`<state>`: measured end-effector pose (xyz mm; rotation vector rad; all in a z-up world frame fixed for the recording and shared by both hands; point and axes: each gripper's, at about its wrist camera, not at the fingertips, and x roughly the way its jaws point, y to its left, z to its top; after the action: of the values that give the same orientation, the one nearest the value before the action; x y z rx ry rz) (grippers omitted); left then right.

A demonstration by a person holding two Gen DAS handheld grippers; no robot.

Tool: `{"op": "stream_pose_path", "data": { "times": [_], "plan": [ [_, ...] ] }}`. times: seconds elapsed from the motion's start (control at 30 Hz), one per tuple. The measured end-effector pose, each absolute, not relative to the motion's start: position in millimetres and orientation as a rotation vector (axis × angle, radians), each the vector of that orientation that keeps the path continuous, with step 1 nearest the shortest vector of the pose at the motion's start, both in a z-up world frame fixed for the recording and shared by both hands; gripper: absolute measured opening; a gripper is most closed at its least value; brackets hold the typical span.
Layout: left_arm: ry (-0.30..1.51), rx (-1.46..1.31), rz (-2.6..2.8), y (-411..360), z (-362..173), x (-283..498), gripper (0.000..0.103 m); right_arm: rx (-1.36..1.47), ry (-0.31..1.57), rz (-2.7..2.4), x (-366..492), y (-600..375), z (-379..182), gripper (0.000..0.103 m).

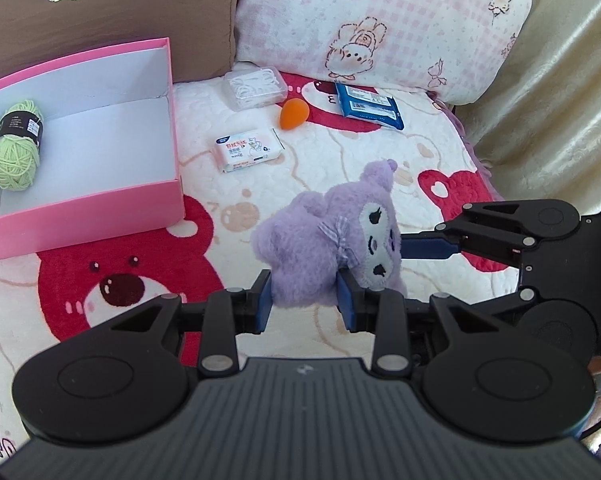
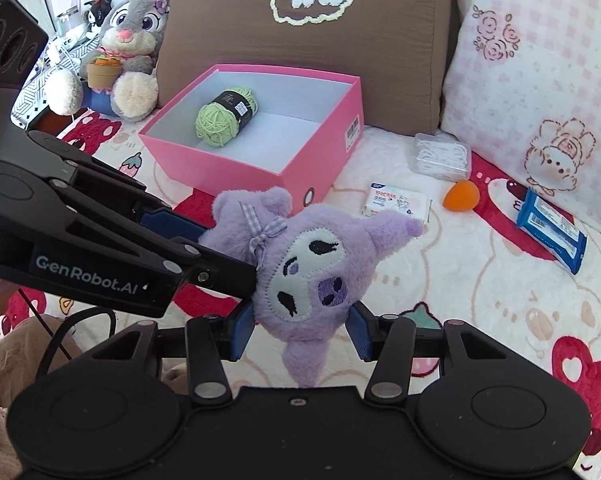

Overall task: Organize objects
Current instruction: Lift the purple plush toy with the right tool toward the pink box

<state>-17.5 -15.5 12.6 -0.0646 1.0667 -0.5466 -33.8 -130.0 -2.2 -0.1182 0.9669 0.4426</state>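
A purple plush toy [image 1: 332, 240] with a white stitched face is held above the bear-print blanket by both grippers. My left gripper [image 1: 306, 304] is shut on its body. My right gripper [image 2: 300, 334] is shut on its head [image 2: 308, 276]; its finger reaches the toy from the right in the left wrist view [image 1: 428, 246]. An open pink box [image 1: 100, 216] stands to the left with a green yarn ball [image 1: 16, 148] inside; box [image 2: 316, 168] and yarn [image 2: 224, 114] also show in the right wrist view.
On the blanket behind the toy lie a white tissue pack [image 1: 248, 150], an orange egg-shaped sponge [image 1: 294, 114], a clear box of floss picks [image 1: 256, 88] and a blue packet [image 1: 368, 106]. A brown cushion [image 2: 308, 40] and a pink pillow [image 1: 380, 20] back the couch. A grey rabbit plush [image 2: 132, 40] sits far left.
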Motion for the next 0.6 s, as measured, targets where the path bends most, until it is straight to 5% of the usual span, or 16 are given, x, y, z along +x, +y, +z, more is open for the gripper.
{"op": "stream_pose_path", "data": {
  "times": [0.6],
  "plan": [
    [1.037, -0.065, -0.473, 34.0, 31.9, -10.3, 0.032, -0.134, 0.999, 0.517, -1.6, -83.0, 14.1, 0.055]
  ]
}}
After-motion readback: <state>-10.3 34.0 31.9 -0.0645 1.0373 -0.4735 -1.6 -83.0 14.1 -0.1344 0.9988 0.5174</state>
